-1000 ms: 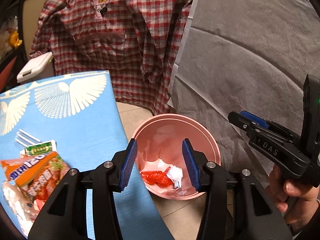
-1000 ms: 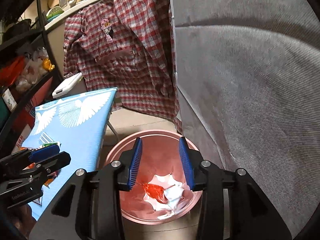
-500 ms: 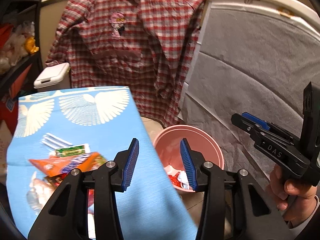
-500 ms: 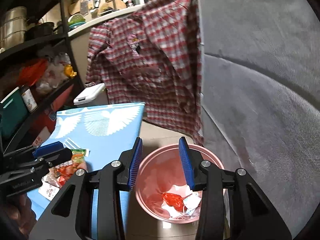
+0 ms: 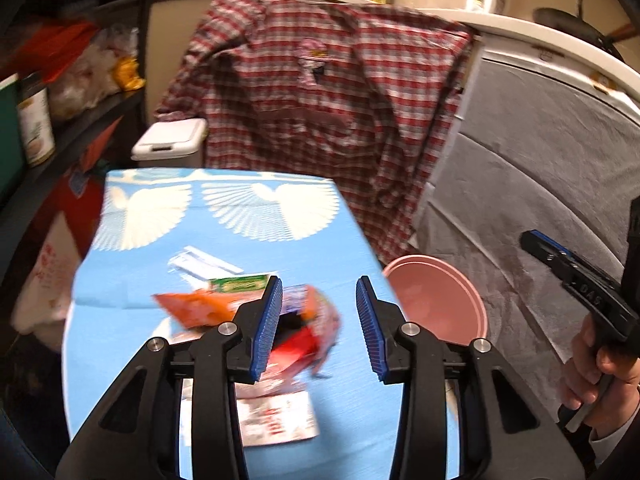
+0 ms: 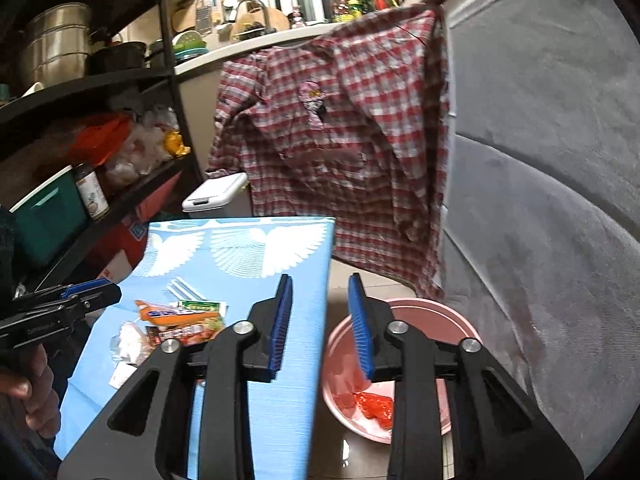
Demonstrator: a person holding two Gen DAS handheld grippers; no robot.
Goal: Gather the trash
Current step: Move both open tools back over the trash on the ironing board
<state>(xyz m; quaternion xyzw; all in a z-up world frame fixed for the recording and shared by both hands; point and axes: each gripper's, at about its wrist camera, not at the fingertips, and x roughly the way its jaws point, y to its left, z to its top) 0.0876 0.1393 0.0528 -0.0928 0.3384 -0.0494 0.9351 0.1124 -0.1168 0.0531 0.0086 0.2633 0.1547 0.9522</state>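
Left fingers nearer the wrappers

Our left gripper (image 5: 317,320) fingers, empty and closing, hang just above the orange wrapper (image 5: 208,307), lying crosswise on the table (image 5: 160,264) beside the pink bin (image 5: 460,300); our right gripper (image 6: 320,322), empty and closing too, hovers between table and bin.

Both cameras ride a tool and look forward and down along its fingers. The left wrist view sits close above the blue bench (image 5: 224,248); the right wrist view looks over its right edge. Both share the bench, pink bin (image 6: 420,312) and plaid shirt (image 5: 320,120).
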